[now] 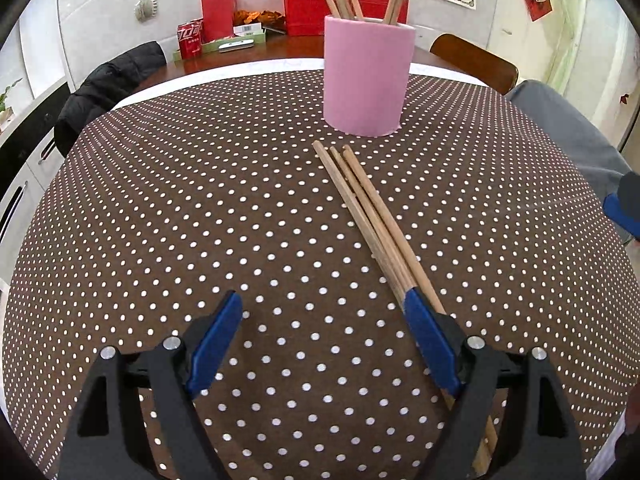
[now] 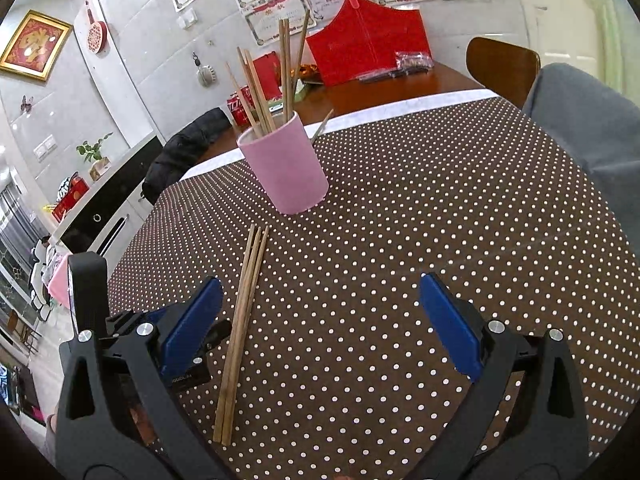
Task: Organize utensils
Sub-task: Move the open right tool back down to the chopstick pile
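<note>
Dotted tablecloth [image 1: 200,200] bears chopsticks [image 1: 368,216] beside left gripper's [image 1: 324,300] right finger.

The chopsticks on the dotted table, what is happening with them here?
A person holds a claw in each hand, tidying chopsticks into the pink cup, which already holds several. A loose bundle of chopsticks lies on the dotted tablecloth before the cup. The left claw and right claw are both open near the bundle, gripping nothing yet.
</note>
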`<control>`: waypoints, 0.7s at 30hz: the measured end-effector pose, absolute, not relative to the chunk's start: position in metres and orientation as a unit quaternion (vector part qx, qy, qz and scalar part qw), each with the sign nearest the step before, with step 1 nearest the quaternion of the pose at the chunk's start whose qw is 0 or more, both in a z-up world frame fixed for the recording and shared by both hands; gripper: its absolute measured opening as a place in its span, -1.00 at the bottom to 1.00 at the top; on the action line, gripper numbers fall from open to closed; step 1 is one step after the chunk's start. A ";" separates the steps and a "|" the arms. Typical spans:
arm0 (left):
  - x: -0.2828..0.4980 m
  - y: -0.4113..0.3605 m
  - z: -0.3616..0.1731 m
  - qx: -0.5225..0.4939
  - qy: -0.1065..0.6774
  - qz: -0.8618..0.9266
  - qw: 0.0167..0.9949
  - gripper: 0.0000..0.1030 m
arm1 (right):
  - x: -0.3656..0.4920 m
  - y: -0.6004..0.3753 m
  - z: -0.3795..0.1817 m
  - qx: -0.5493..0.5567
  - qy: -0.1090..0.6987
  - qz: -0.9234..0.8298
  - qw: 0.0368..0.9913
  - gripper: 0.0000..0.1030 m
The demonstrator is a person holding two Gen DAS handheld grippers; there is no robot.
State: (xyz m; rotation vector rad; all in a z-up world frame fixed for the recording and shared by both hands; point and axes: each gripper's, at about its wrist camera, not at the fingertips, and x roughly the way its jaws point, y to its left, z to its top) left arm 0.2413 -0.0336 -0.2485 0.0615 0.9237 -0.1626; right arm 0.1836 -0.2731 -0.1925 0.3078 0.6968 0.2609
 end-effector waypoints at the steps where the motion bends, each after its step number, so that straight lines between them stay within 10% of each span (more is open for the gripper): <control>1: 0.243 -0.036 -0.249 0.031 0.446 -0.078 0.891 0.59 | 0.184 -0.274 -0.194 0.151 0.340 0.127 0.919 0.88; 21: 0.243 -0.040 -0.248 0.007 0.438 -0.074 0.896 0.60 | 0.193 -0.266 -0.215 0.139 0.376 0.136 0.906 0.88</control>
